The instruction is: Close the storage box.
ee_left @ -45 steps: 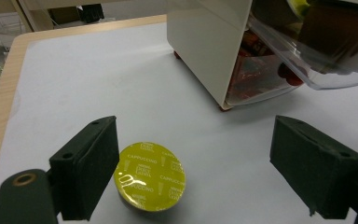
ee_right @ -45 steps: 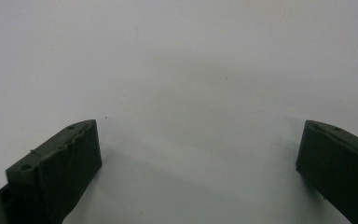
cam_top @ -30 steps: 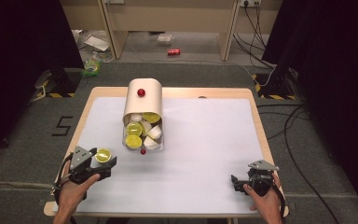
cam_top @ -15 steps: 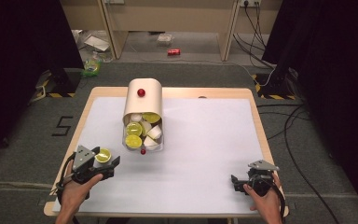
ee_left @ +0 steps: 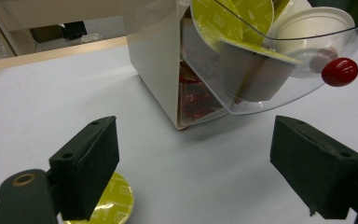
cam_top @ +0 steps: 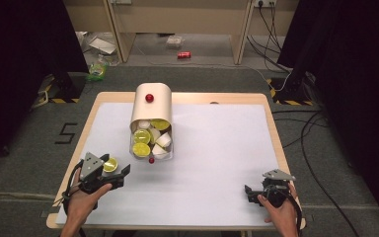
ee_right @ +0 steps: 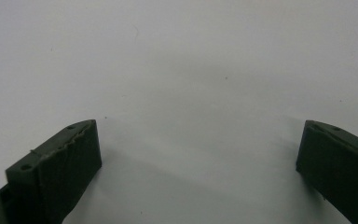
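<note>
The step in hand appears to be unloading capsules from the dispenser: one yellow capsule (cam_top: 110, 164) lies foil-side up on the table (cam_top: 217, 148), at about 8 o'clock from the dispenser.

Left hand-held gripper (cam_top: 117, 176): released, jaws spread wide, nothing between them. In the left gripper view the yellow capsule (ee_left: 110, 204) lies just beside and partly behind the left-hand jaw, outside the gap; contact with that jaw cannot be confirmed.

Capsule dispenser (cam_top: 152, 118): stands at table centre, toward 12 o'clock from the left hand-held gripper. Its clear drawer (cam_top: 151, 148) is tilted open and contains yellow and white capsules. A red knob (ee_left: 339, 72) sits on the drawer's front edge.

Right hand-held gripper (cam_top: 252, 193): released, jaws wide apart, empty, over bare table at roughly 4 o'clock from the dispenser and well apart from it.

Next move, as a judgement: advance the left hand-held gripper toward 12 o'clock to the drawer, centre one capsule between the jaws, and avoid the knob.
</note>
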`<move>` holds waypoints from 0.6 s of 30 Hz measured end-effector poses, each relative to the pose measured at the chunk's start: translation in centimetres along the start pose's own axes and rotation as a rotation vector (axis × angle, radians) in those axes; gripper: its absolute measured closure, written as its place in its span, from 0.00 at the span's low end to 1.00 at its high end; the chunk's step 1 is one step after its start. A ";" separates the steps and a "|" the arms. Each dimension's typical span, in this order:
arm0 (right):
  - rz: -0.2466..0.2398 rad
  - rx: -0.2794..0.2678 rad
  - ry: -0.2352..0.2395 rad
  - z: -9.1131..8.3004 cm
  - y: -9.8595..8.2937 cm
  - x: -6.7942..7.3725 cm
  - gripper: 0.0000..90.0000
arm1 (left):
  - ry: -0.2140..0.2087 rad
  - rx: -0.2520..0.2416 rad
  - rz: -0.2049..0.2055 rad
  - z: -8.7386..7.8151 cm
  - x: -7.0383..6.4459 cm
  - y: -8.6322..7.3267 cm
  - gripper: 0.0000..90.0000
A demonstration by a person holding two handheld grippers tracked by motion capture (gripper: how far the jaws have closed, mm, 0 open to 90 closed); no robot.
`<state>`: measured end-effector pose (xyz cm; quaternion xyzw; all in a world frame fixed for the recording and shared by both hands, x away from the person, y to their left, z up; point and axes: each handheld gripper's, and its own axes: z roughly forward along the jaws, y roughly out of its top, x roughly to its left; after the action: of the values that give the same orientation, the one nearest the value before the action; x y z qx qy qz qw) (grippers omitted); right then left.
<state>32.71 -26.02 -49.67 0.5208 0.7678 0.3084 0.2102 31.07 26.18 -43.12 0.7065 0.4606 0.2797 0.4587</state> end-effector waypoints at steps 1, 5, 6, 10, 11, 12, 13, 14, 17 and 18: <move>0.000 -0.001 0.000 0.0 0.0 0.0 0.00 | -0.002 0.002 0.001 0.1 -0.1 0.0 0.17; 0.000 0.000 0.000 0.0 0.0 0.0 0.00 | -0.007 0.007 0.008 0.4 -0.4 0.0 0.17; 0.000 0.000 0.000 0.0 0.0 0.0 0.00 | -0.007 0.007 0.009 0.4 -0.4 0.0 0.17; 0.000 0.000 0.000 0.0 0.0 0.0 0.00 | -0.004 -0.002 0.011 0.7 -0.5 0.4 0.17; 0.001 0.000 0.000 0.0 0.0 0.0 0.00 | -0.002 -0.004 0.012 0.8 -0.5 0.5 0.17; 0.000 0.000 0.000 0.0 0.0 0.0 0.00 | -0.001 -0.006 0.011 0.9 -0.5 0.6 0.17; 0.000 0.000 0.000 0.0 0.0 0.0 0.00 | 0.001 -0.007 0.012 1.0 -0.5 0.6 0.17; 0.000 0.000 0.000 0.0 0.0 0.0 0.00 | 0.003 -0.007 0.011 1.1 -0.4 0.7 0.17; 0.000 0.000 0.000 0.0 0.0 0.0 0.00 | 0.002 -0.009 0.006 1.5 -0.4 0.9 0.17; 0.000 0.000 0.000 0.0 0.0 0.0 0.00 | 0.003 -0.009 0.006 1.6 -0.4 1.0 0.17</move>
<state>32.71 -26.01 -49.67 0.5209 0.7677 0.3084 0.2102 32.56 25.04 -42.90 0.7057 0.4578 0.2840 0.4602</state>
